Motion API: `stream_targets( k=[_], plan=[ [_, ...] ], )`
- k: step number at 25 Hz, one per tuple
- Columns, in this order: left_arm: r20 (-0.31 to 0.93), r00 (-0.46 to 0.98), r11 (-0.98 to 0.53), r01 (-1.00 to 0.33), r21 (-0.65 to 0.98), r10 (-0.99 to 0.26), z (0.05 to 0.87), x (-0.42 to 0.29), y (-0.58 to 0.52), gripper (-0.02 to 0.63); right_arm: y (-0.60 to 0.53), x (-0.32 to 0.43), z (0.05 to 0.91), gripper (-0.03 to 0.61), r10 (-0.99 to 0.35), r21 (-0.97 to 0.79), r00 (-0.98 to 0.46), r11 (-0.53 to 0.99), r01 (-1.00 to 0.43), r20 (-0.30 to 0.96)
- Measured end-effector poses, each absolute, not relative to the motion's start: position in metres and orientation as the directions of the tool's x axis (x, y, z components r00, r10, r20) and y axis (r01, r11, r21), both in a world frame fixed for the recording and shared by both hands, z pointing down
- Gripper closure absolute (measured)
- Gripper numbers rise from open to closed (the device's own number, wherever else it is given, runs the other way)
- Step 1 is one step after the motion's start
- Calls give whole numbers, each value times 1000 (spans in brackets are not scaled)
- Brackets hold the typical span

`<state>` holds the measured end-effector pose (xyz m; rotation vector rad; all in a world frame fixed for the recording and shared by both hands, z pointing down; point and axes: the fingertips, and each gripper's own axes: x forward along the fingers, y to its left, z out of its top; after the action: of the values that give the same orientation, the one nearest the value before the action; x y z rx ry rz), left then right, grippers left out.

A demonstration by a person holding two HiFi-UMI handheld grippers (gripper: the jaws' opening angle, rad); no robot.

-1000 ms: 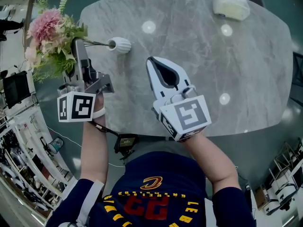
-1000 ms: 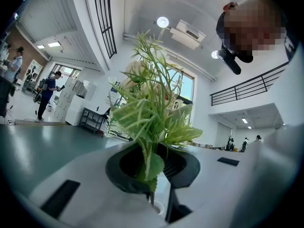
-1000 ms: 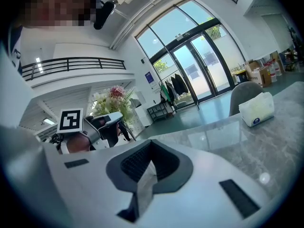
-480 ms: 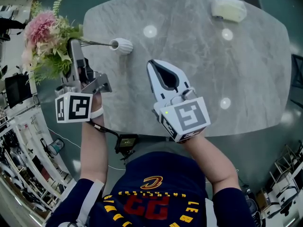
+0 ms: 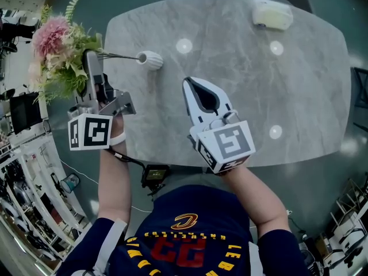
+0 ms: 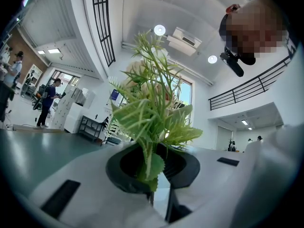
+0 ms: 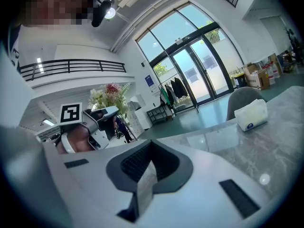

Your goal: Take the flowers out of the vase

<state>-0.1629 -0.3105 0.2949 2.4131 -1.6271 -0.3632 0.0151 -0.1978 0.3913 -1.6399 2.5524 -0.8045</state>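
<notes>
Flowers (image 5: 57,48) are sitting at the upper left of the head view, past the left edge of the table (image 5: 276,85). Your left gripper (image 5: 90,57) is pinching their green stems just under the leaves, its jaws nearly together on them. Compared with a second ago, you are drawing the bunch slightly further left. The bare stretch of stem between that gripper and the white ribbed vase (image 5: 150,59) is looking longer, while the vase is hardly shifting. The thin stem ends are still reaching its mouth, so I judge the pull is under way but the flowers are not yet free. Your right gripper (image 5: 187,83) is hovering at centre frame, jaws pressed together on nothing, well apart from the vase.
</notes>
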Motion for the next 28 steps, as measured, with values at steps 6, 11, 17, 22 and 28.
stream_targets(
  k=[6, 11, 17, 22, 28],
  plan=[
    [-93, 332, -344, -880, 327, -939, 295, -168, -315, 561, -201, 21, 399, 575, -856, -431, -451, 317, -845, 254],
    [-108, 317, -335, -883, 327, -942, 274, -169, -303, 561, -189, 30, 383, 575, -858, -430, -458, 331, -840, 234],
    [-118, 305, -327, -881, 341, -945, 270, -169, -301, 561, -187, 41, 384, 575, -855, -436, -466, 338, -834, 229],
    [-119, 298, -321, -885, 336, -947, 257, -158, -305, 561, -190, 62, 375, 575, -865, -434, -449, 323, -841, 226],
    [-135, 281, -311, -891, 331, -950, 254, -178, -310, 561, -198, 45, 383, 575, -858, -436, -463, 338, -834, 222]
  ],
)
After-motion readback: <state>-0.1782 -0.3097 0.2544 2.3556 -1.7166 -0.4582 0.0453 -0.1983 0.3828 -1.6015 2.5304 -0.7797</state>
